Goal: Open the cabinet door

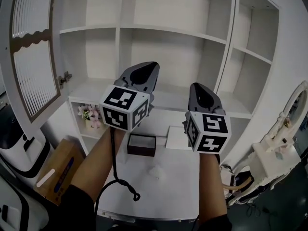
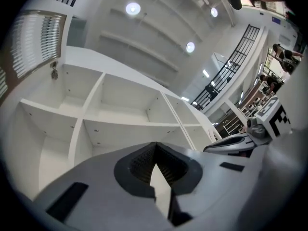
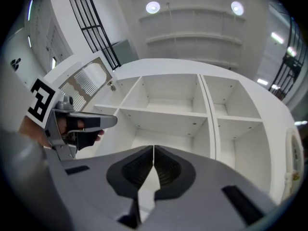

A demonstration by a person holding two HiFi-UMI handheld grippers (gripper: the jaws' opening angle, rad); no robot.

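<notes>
Your left gripper (image 1: 143, 73) and right gripper (image 1: 204, 96) sat closest, marker cubes up, side by side in front of the cabinet's (image 1: 166, 30) bare middle shelves, both tilted upward. Each had its jaws pressed together with nothing between them; past the closed tips both gripper views showed only white shelving. And the cabinet door (image 1: 30, 57)? Already swung wide, hanging off its hinge (image 1: 65, 77) at the cabinet's left edge, well apart from either gripper, its ribbed panel turned toward you. So by my read the opening step looked finished, or very nearly. If you wanted it wider, the next move called for your left gripper to go out to the door's free edge and nudge it with closed jaws, gently, given those small hinges. Otherwise you only needed to back both grippers away.
</notes>
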